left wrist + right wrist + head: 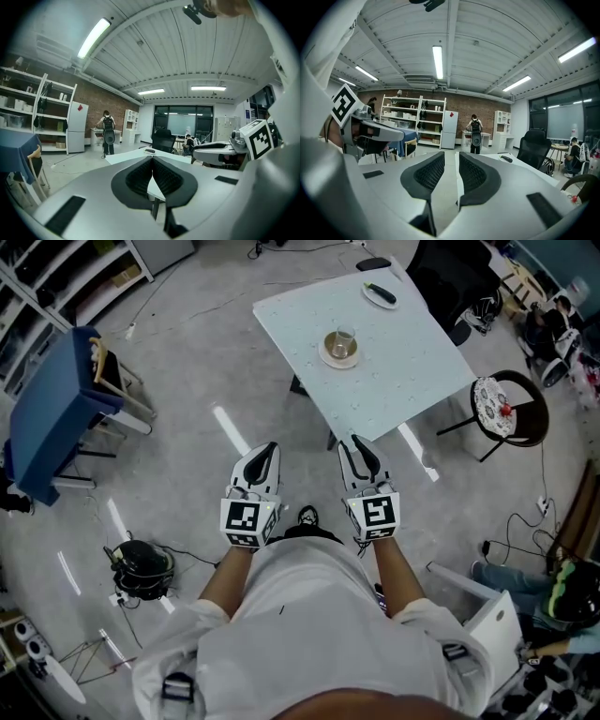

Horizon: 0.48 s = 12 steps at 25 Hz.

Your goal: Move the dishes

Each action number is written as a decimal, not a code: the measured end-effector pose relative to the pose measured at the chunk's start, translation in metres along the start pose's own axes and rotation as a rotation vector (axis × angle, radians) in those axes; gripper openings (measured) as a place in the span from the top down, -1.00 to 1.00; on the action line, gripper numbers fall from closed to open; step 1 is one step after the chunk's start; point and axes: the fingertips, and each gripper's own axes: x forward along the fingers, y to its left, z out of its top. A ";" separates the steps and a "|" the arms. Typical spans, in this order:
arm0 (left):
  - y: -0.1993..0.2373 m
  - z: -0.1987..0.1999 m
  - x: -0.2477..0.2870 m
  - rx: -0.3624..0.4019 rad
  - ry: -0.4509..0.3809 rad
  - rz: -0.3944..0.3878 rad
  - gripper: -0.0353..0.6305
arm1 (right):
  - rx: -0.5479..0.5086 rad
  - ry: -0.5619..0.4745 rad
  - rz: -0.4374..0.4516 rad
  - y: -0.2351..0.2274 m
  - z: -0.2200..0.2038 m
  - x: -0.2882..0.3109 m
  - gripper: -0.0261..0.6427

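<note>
On the pale square table [403, 381] up ahead, two dishes: one round plate [326, 356] with one cup [340, 339] sitting on it near the middle, and one small plate [375, 301] with a dark thing [382, 292] lying on it near the far edge. Past that, at the far corner, one flat black thing [373, 263], too small to name. Down close to the body, well apart from both dishes, two tongs held side by side. Shut tip to tip, the left tongs [263, 457], with nothing between. Open just a crack, the right tongs [362, 456], also with nothing inside. Probably hard, smooth and easy to break, those plates, so no bumping and no dropping. Likely light too, but slippery on a thin rim. Best to pinch the round plate at its near edge and keep it flat, to stop the cup from sliding or tipping over. Same for the small plate: grab a bare bit of rim, away from the dark thing. Maybe one dish for each of the tongs.
</note>
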 end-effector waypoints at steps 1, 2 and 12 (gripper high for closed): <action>0.000 0.001 0.008 0.001 0.001 0.002 0.83 | 0.002 0.003 0.003 -0.006 -0.001 0.005 0.68; 0.001 0.002 0.016 0.002 0.003 0.004 0.83 | 0.002 0.005 0.006 -0.012 -0.002 0.010 0.68; 0.029 0.005 0.088 0.004 0.040 0.002 0.83 | 0.043 0.052 -0.005 -0.059 -0.018 0.074 0.60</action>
